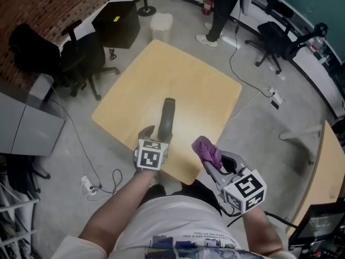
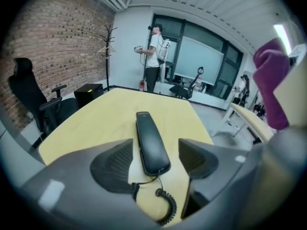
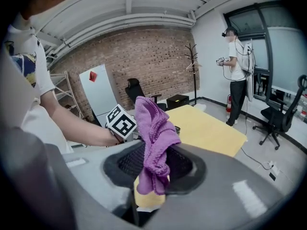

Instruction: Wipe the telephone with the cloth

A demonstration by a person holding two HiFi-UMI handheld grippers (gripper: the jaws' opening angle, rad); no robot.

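Note:
A black telephone handset [image 1: 167,117] lies lengthwise on the yellow table [image 1: 194,80], its coiled cord [image 2: 166,206] trailing off the near end. My left gripper [image 1: 154,136] is open at that near end; in the left gripper view the handset [image 2: 151,143] lies ahead of the gap between the two pads [image 2: 114,166], untouched. My right gripper [image 1: 211,163] hovers at the table's near right edge, shut on a purple cloth [image 1: 207,150]. In the right gripper view the cloth [image 3: 154,143] bunches up between the closed jaws.
A person [image 1: 222,7] stands beyond the far corner of the table near a red fire extinguisher [image 1: 208,3]. Black office chairs [image 1: 81,58] and a black box [image 1: 116,23] sit to the left. Another chair [image 1: 277,42] and floor cables [image 1: 253,88] are on the right.

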